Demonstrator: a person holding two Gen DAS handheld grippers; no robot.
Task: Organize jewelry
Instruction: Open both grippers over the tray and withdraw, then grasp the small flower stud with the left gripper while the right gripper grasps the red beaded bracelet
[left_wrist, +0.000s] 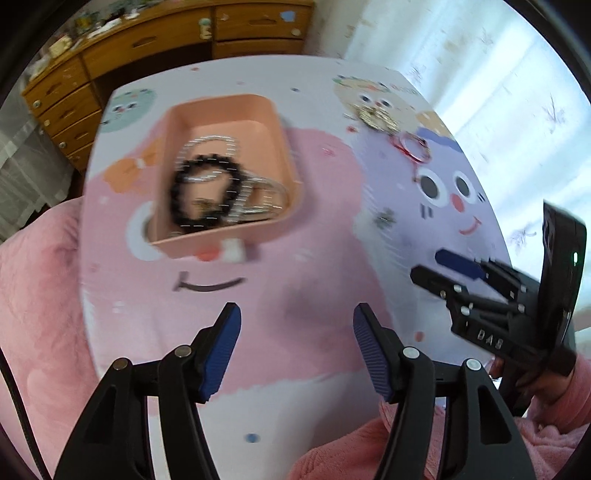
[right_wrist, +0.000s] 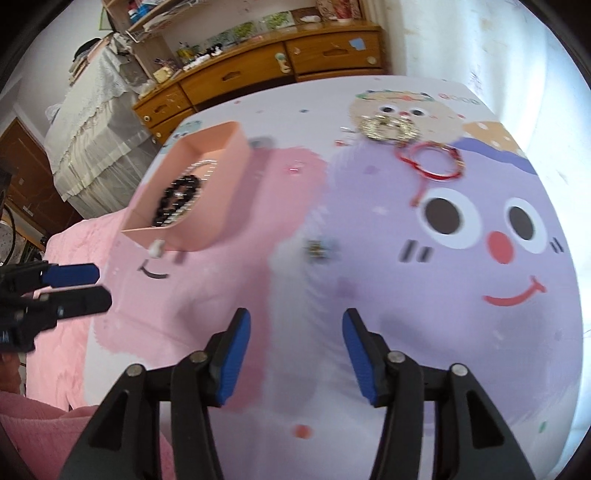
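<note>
The fingers of the left gripper (left_wrist: 297, 328) stand apart with nothing between them, above the pink part of the cartoon-printed table (left_wrist: 303, 236). The fingers of the right gripper (right_wrist: 296, 332) are likewise apart and empty, over the seam between the pink and lilac prints.

Ahead of the left fingers, well apart from them, sits a peach tray (left_wrist: 284, 147) holding a black bead bracelet (left_wrist: 177, 206) and silver chains (left_wrist: 273, 192); all are blurred. In the right wrist view the same tray (right_wrist: 225, 195) lies ahead and to the left.

Loose on the table, far ahead of the right fingers, lie a red cord bracelet (right_wrist: 434, 162) and a gold piece (right_wrist: 388, 127) just beyond it. A small blurred trinket (right_wrist: 319, 249) lies nearer, between the tray and the lilac face, still clear of the fingers.
</note>
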